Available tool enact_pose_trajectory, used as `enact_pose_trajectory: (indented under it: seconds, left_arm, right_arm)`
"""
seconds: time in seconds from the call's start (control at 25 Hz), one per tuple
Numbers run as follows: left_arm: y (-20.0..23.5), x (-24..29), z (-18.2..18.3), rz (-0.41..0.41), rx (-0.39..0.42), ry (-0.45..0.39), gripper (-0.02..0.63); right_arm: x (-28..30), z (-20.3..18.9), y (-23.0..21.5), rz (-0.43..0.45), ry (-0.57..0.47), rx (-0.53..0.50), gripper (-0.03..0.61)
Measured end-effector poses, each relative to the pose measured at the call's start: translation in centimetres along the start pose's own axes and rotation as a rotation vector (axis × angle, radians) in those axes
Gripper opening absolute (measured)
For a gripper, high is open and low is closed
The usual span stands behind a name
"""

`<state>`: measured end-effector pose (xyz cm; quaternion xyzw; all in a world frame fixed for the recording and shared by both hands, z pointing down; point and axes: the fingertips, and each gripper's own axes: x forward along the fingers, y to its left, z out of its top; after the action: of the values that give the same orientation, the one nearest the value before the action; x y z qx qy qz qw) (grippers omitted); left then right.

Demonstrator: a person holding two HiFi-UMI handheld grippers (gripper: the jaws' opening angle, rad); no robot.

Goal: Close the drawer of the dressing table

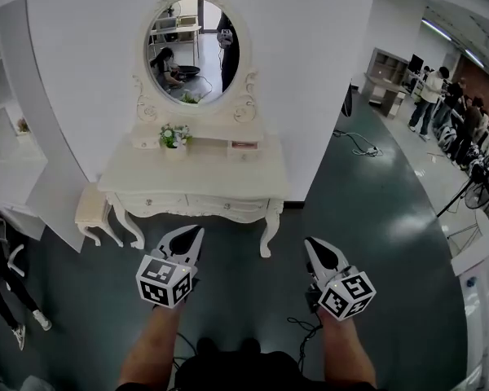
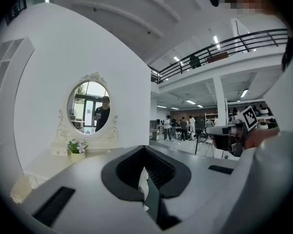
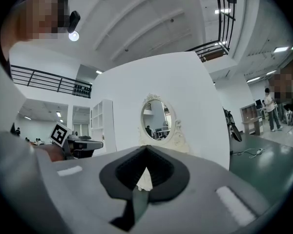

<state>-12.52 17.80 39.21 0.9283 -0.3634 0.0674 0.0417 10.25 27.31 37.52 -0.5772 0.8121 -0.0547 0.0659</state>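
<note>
A cream dressing table (image 1: 204, 169) with an oval mirror (image 1: 194, 51) stands against the white wall. Two wide front drawers (image 1: 187, 204) sit under its top, and a small upper drawer (image 1: 243, 146) shows a pinkish face; whether any is pulled out I cannot tell. My left gripper (image 1: 197, 231) and right gripper (image 1: 310, 242) hover above the floor short of the table's front, touching nothing. Both are shut and empty. In the left gripper view the jaws of the left gripper (image 2: 145, 178) meet below the mirror (image 2: 89, 106). The right gripper (image 3: 145, 172) points at the mirror (image 3: 155, 120).
A small flower pot (image 1: 175, 137) stands on the tabletop. A cream stool (image 1: 90, 206) sits left of the table, beside a white shelf unit (image 1: 0, 96). A cable (image 1: 359, 145) lies on the dark green floor at right, where people (image 1: 440, 96) and a stand (image 1: 464, 194) are.
</note>
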Motion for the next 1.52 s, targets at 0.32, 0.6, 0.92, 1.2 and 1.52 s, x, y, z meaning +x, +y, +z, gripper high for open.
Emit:
enact_pose_trajectory:
  seconds: [0.32, 0.6, 0.92, 1.2, 1.52]
  left_arm:
    - [-4.8, 2.0, -0.7, -0.048, 0.006, 0.029, 0.005]
    - [-7.3, 2.1, -0.9, -0.032, -0.006, 0.02, 0.005]
    - [-6.2, 2.0, -1.5, -0.002, -0.032, 0.026, 0.005]
    - [-4.4, 3.7, -1.6, -0.01, -0.06, 0.01, 0.005]
    - [0.2, 7.4, -1.2, -0.026, -0.069, 0.001, 0.005]
  right_arm:
    - [-2.3, 0.1, -1.1, 0.039, -0.004, -0.047, 0.009]
    - [-4.5, 0.1, -2.8, 0.023, 0.018, -0.101, 0.009]
    - [-4.3, -0.5, -4.1, 0.019, 0.027, -0.032, 0.009]
    - [-2.3, -0.8, -4.7, 0.011, 0.052, -0.041, 0.009]
    - [3.5, -1.0, -6.4, -0.004, 0.075, -0.046, 0.009]
